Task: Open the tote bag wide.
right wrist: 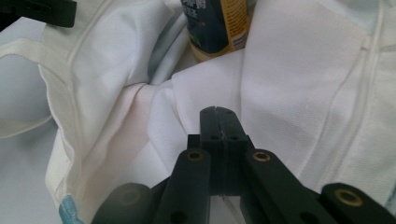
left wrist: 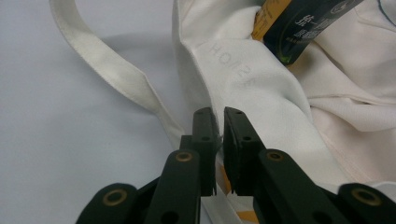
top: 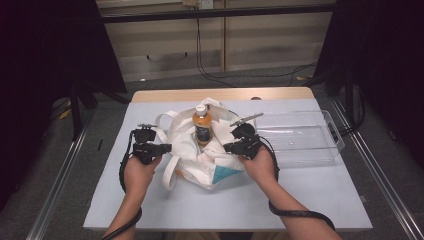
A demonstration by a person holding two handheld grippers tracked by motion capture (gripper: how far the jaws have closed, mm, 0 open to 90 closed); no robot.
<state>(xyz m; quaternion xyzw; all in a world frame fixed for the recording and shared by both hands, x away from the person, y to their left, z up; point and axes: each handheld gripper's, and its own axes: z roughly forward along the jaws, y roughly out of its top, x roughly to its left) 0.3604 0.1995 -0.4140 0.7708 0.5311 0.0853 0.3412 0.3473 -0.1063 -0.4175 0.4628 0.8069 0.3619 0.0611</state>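
White canvas tote bag [top: 200,150] lies mid-table, its mouth facing far, an orange bottle [top: 202,125] standing upright in it. Left gripper [left wrist: 218,122] has its jaws nearly closed, pinching the bag's left rim edge; right gripper [right wrist: 218,120] is clamped tight on the right-hand cloth. Between the two hands the bottle sits slightly farther off, roughly equally close to both.
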